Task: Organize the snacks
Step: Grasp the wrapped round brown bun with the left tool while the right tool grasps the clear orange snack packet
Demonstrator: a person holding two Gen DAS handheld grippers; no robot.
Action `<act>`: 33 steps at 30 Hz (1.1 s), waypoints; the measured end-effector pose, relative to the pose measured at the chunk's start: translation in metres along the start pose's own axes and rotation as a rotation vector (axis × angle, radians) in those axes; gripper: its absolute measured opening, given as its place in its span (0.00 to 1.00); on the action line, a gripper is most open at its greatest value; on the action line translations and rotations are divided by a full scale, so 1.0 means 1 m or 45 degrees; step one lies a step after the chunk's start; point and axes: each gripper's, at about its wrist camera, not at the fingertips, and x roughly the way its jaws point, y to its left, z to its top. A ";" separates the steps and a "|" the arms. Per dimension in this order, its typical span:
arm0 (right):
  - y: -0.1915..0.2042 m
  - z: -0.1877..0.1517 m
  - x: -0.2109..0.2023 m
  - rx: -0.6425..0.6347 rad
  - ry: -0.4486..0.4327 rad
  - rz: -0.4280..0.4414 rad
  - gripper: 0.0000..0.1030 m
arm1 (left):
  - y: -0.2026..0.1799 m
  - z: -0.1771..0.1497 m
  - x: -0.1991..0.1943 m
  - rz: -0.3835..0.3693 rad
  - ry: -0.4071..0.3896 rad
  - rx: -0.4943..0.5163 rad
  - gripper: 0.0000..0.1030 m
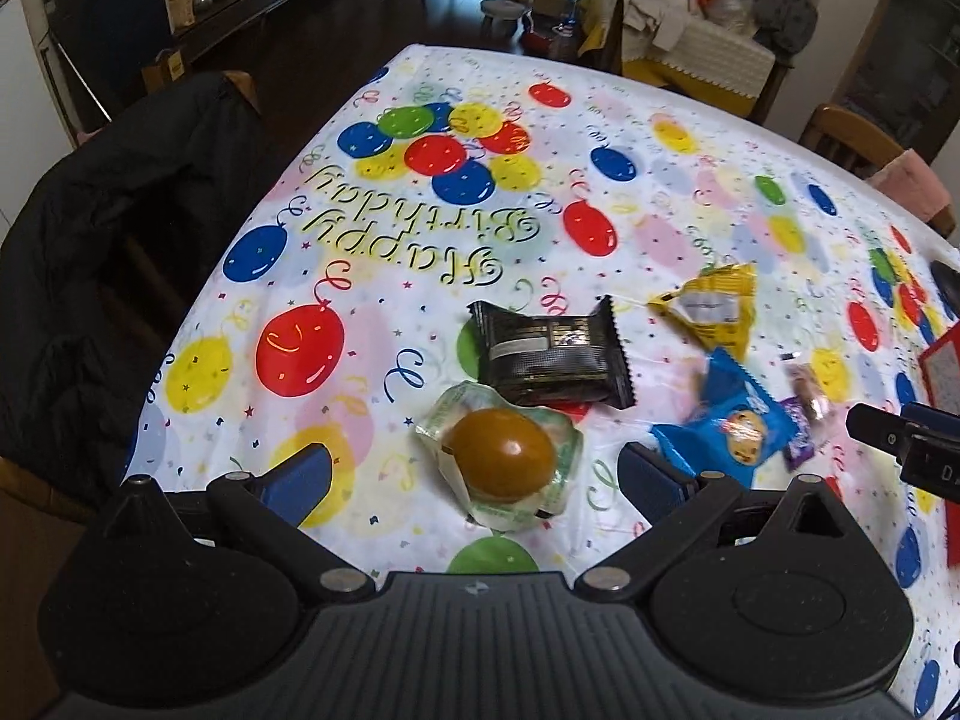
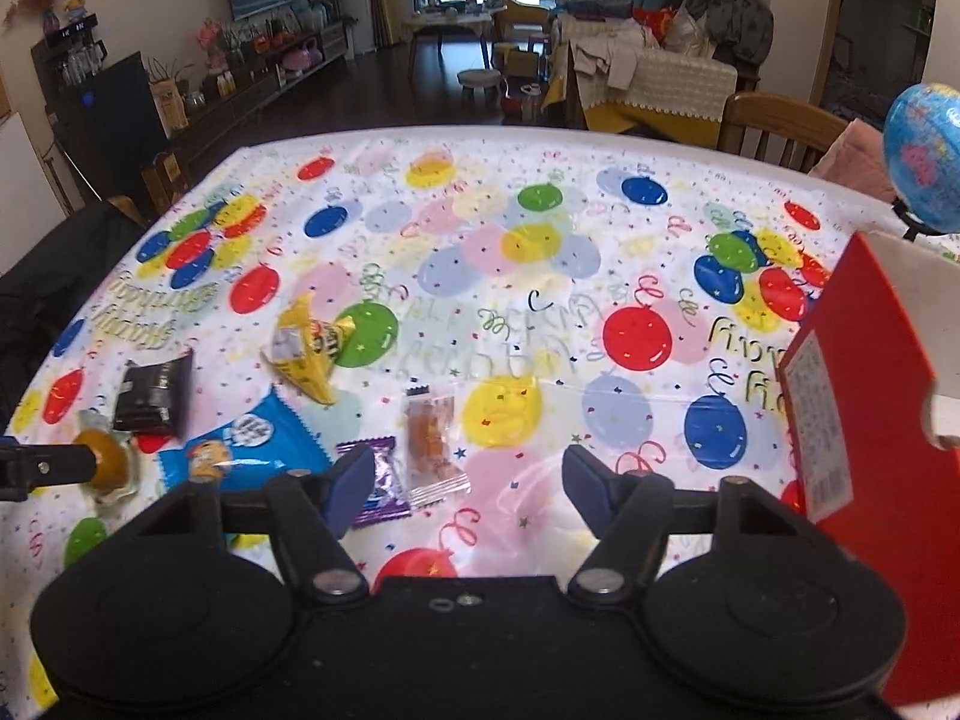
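My left gripper point(image 1: 477, 480) stands open over the table, and a brown egg-shaped snack in clear wrap point(image 1: 501, 462) lies between its blue pads without touching them. Beyond it lie a black packet point(image 1: 552, 357), a yellow packet point(image 1: 711, 306) and a blue cookie packet point(image 1: 729, 426). My right gripper point(image 2: 468, 486) is open low over the cloth. A clear packet of orange-brown pieces point(image 2: 429, 450) lies just ahead between its pads. A purple packet point(image 2: 375, 480) sits under its left pad. No pad presses on anything.
A red box point(image 2: 852, 396) stands open at the right, close to my right gripper. A globe point(image 2: 924, 156) sits behind it. A balloon-print cloth point(image 2: 540, 312) covers the table. A black jacket point(image 1: 120, 240) hangs over a chair at the left edge.
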 end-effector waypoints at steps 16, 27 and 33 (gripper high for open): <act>0.007 0.006 0.042 -0.060 0.053 0.038 0.33 | 0.002 0.002 0.022 -0.009 0.035 -0.013 0.69; 0.003 0.005 0.039 -0.028 0.040 0.039 0.16 | -0.003 0.002 0.021 -0.017 0.050 -0.010 0.48; 0.002 0.004 0.021 -0.011 0.021 0.054 0.15 | 0.000 -0.001 0.015 -0.019 0.059 -0.030 0.47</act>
